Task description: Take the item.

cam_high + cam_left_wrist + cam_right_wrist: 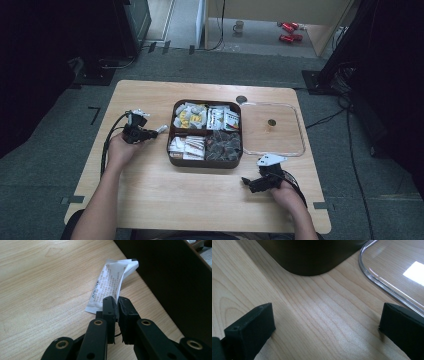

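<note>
A small white sachet (111, 282) with printed text lies low over the wooden table, just left of the brown four-part box (172, 150). My left gripper (117, 302) is shut on the sachet's near end, and the sachet's far end points at the box wall (170, 277). From above, the left gripper (152, 132) and sachet (161, 129) sit beside the box's left side. The box holds several packets in its compartments. My right gripper (247, 182) rests on the table in front of the box's right corner, its jaws wide open (324, 320) with bare wood between them.
A clear plastic lid (300, 145) lies flat right of the box, its rim (382, 287) close to my right jaw. The box's rounded corner (312, 255) is just ahead of the right gripper. On the floor beyond the table stand a mug (238, 26) and red objects (290, 31).
</note>
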A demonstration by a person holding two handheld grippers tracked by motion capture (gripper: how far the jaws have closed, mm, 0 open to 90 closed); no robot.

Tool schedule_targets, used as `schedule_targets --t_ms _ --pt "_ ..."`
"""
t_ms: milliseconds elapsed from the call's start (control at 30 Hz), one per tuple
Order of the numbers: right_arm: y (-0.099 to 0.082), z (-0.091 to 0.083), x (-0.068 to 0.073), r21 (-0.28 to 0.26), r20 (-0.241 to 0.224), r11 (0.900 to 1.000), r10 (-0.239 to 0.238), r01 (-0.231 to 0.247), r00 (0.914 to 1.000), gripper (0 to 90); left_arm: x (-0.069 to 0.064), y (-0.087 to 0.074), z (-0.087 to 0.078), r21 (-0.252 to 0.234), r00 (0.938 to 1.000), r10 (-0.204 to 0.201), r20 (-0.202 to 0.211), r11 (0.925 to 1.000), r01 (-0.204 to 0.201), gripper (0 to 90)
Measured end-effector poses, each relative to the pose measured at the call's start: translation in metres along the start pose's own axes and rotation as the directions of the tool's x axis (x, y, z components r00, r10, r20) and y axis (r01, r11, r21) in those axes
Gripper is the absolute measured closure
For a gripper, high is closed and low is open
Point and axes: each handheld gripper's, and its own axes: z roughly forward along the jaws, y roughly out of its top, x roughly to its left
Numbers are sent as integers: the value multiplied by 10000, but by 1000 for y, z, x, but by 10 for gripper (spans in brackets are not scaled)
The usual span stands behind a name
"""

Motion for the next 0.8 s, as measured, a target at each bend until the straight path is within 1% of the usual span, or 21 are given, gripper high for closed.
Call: schedule_targets --t_ms 100,167,200,233,267,300,367,400,433,633,667,800 --pt "0 0 0 2 1 10000 4 -4 10000 0 2 0 -1 -74 9999 -125 63 9999 125 813" --pt "0 0 0 0 1 10000 3 -3 10000 0 3 -1 -1 -108 9997 -190 132 9998 192 758" --pt "0 0 0 0 3 10000 -2 2 10000 0 4 -1 -2 -140 9990 -291 339 9995 296 717" --pt "0 0 0 0 3 10000 -2 2 10000 0 4 -1 -2 -140 9990 -291 339 9995 296 707" --pt "0 0 0 -1 1 10000 -2 2 10000 0 4 -1 -3 -201 9991 -278 317 9994 284 707" --pt "0 0 0 0 3 10000 -3 3 10000 0 4 -1 -4 -223 9992 -242 303 9994 249 678" --pt "0 0 0 1 3 10000 -4 4 10000 0 4 -1 -7 -381 9993 -273 274 9989 283 667" --pt "0 0 0 0 2 10000 0 0 10000 0 4 -1 -10 -525 9993 -300 209 9981 310 646" --pt "0 0 0 1 2 10000 -2 2 10000 0 4 -2 -13 -634 9995 -292 150 9975 301 643" --pt "0 0 0 -1 2 10000 -1 1 10000 0 6 -6 -22 -824 9996 -273 20 9962 274 608" --pt "0 0 0 0 4 10000 3 -3 10000 0 7 -8 -26 -937 9996 -292 -10 9952 289 604" --pt "0 0 0 3 3 10000 10 -10 10000 0 7 -13 -31 -1088 9997 -242 -53 9938 235 582"
